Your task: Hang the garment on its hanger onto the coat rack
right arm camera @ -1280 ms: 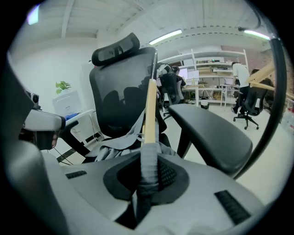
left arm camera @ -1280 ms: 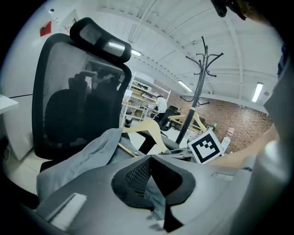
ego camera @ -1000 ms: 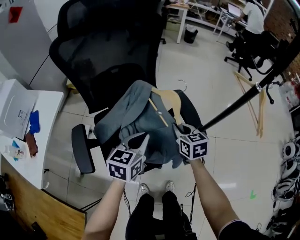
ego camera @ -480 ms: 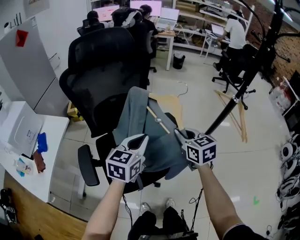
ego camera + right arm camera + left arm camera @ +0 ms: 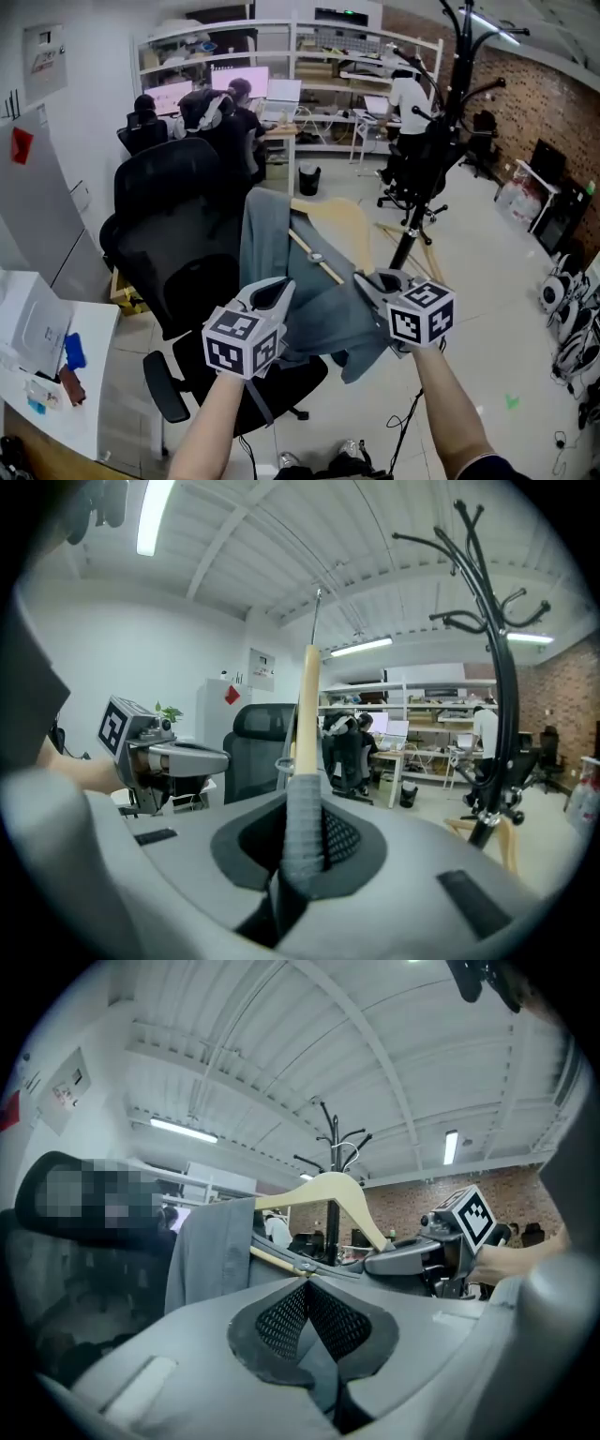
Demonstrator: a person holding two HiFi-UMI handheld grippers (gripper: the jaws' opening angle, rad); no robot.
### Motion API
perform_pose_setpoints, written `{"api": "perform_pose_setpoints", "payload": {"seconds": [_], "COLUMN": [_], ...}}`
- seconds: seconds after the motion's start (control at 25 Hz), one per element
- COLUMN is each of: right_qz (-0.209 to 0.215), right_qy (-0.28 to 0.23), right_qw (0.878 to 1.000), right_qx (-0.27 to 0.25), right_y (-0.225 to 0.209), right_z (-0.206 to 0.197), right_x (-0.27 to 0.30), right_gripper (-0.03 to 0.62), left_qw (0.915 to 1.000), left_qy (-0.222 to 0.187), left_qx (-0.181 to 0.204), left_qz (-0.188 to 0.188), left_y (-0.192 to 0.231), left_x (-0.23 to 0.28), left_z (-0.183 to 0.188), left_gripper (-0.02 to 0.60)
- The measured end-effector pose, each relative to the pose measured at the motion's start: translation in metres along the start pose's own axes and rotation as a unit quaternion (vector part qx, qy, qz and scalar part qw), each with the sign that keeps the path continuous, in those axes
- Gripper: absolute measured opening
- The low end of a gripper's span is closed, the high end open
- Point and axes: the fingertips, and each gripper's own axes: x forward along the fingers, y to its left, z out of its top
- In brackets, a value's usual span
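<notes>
A grey garment (image 5: pixel 319 305) hangs on a wooden hanger (image 5: pixel 342 220), held up in the air between both grippers. My left gripper (image 5: pixel 272 292) is shut on the garment's fabric (image 5: pixel 323 1372) below the hanger's lower bar (image 5: pixel 277 1258). My right gripper (image 5: pixel 368 281) is shut on the cloth-covered end of the hanger (image 5: pixel 305 808), whose wooden arm (image 5: pixel 307 705) rises straight ahead of the jaws. The black coat rack (image 5: pixel 448 94) stands ahead to the right, its curved hooks (image 5: pixel 478 564) higher than the hanger. The hanger's metal hook is barely visible.
A black office chair (image 5: pixel 178 244) stands just behind and left of the garment. A white table (image 5: pixel 37 356) with small items is at the lower left. People sit at desks (image 5: pixel 281 112) at the back. Another chair (image 5: pixel 417 164) stands by the rack's pole.
Both grippers have lifted the garment and hanger up off the chair seat. The view has swung upward, so the coat rack now stands upright ahead on the right.
</notes>
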Motion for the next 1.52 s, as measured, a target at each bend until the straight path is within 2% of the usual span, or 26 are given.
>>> {"api": "perform_pose_setpoints", "payload": {"seconds": [0.16,0.32,0.6,0.88,1.08,1.28,1.52], "right_qz": [-0.014,-0.036,-0.072,-0.112,-0.123,-0.118,-0.104], "right_qy": [-0.022,-0.024,0.005,0.018,0.035,0.049,0.05], "right_qw": [1.0,0.999,0.996,0.992,0.989,0.989,0.991], "right_qx": [-0.003,-0.024,-0.061,-0.064,-0.068,-0.076,-0.071], "right_y": [-0.023,-0.052,-0.093,-0.128,-0.157,-0.177,-0.21], "right_z": [0.035,0.066,0.101,0.117,0.114,0.103,0.1], "right_x": [-0.049,-0.11,-0.206,-0.313,-0.321,-0.304,-0.265], "right_gripper": [0.035,0.035,0.035,0.035,0.035,0.035,0.035], "left_qw": [0.999,0.9947,0.9808,0.9657,0.9654,0.9737,0.98], "left_qy": [-0.021,-0.049,-0.093,-0.109,-0.101,-0.099,-0.094], "left_qx": [0.024,0.045,0.078,0.081,0.091,0.083,0.082], "left_qz": [-0.032,-0.078,-0.153,-0.222,-0.223,-0.188,-0.155], "left_y": [-0.03,-0.075,-0.165,-0.255,-0.269,-0.251,-0.227], "left_x": [0.027,0.058,0.098,0.138,0.163,0.177,0.194], "left_z": [0.036,0.077,0.144,0.177,0.189,0.193,0.186], "left_gripper": [-0.003,-0.003,-0.003,-0.003,-0.003,-0.003,-0.003]}}
